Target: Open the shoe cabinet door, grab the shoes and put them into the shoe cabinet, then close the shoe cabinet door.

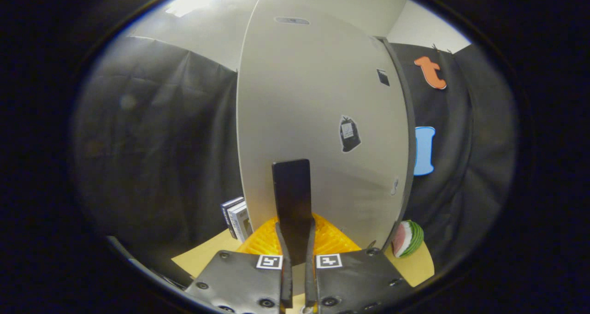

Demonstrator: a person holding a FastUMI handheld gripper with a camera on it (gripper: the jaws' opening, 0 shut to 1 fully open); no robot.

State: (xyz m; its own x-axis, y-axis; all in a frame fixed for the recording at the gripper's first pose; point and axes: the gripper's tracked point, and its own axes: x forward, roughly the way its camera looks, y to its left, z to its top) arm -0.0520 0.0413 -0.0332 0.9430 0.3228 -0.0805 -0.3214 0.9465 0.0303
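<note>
Black cloth (152, 157) hangs as the booth's wall on the left and right, with a pale wall and a lit ceiling above it. Low down lies a tan tabletop (203, 256), seen at the near left and near right of the fingers.

The shoe cabinet (318, 134) stands on that table, straight ahead and close. Its pale grey door (295, 97) faces the camera, with a dark edge running down its right side. A small dark sticker (349, 133) sits on the door right of centre, a smaller dark square (383, 77) higher up towards the right edge, and a grey oval mark (292, 20) near the top.

A flat black handle (292, 198) sticks out from the lower part of the door, upright. The gripper (297, 247) has its two fingers drawn in tight around the lower end of this handle, one on each side, both pressing on it.

Behind the fingers, at the foot of the door, something orange and ribbed (329, 240) shows on both sides of the handle; what it is cannot be told. To the left of the cabinet, on the table, a few small boxes (237, 219) stand upright side by side. To the right, near the cabinet's corner, lies a toy watermelon slice (408, 238), red with a green striped rind.
</note>
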